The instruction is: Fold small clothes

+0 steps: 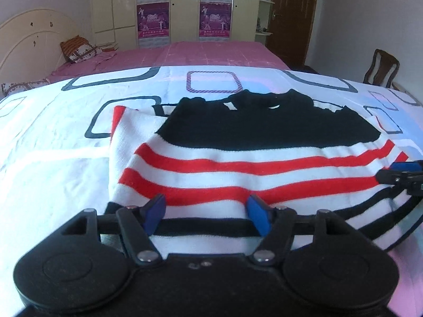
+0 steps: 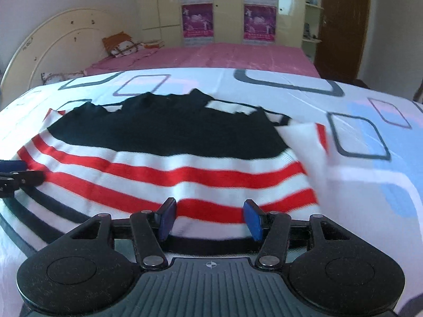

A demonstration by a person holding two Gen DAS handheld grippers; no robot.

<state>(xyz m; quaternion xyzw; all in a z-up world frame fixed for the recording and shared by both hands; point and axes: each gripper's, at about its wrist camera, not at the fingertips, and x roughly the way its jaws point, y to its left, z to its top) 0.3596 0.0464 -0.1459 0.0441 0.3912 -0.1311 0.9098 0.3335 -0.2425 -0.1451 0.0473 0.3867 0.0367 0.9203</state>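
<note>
Bedroom setting: white bedsheet (image 1: 53, 145) with rounded-square prints as work surface, pink bed (image 1: 211, 52) behind it, wardrobe with purple posters at the back wall.

Landmark for all positions: the striped sweater (image 1: 238, 163), lying spread on the sheet. Black upper part is on the far side, red-and-white bands in the middle, black-and-white hem bands nearest you.

Progress, judged from how it lies: both sleeves look already folded inward, one white sleeve panel showing at the sweater's left edge in the left wrist view and one at its right edge (image 2: 304, 153) in the right wrist view. Body fold from hem toward collar appears not yet done; that is what is left for this piece.

Your left gripper (image 1: 207, 215) sits at the near hem, left portion of the sweater. Jaws stand apart; hem fabric runs between them, but the pads do not visibly press on it.

Your right gripper (image 2: 208, 218) sits at the near hem, right portion. Jaws likewise apart, cloth between, no clamping seen.

Each gripper's tip shows at the sweater's side edge in the other's view.
</note>
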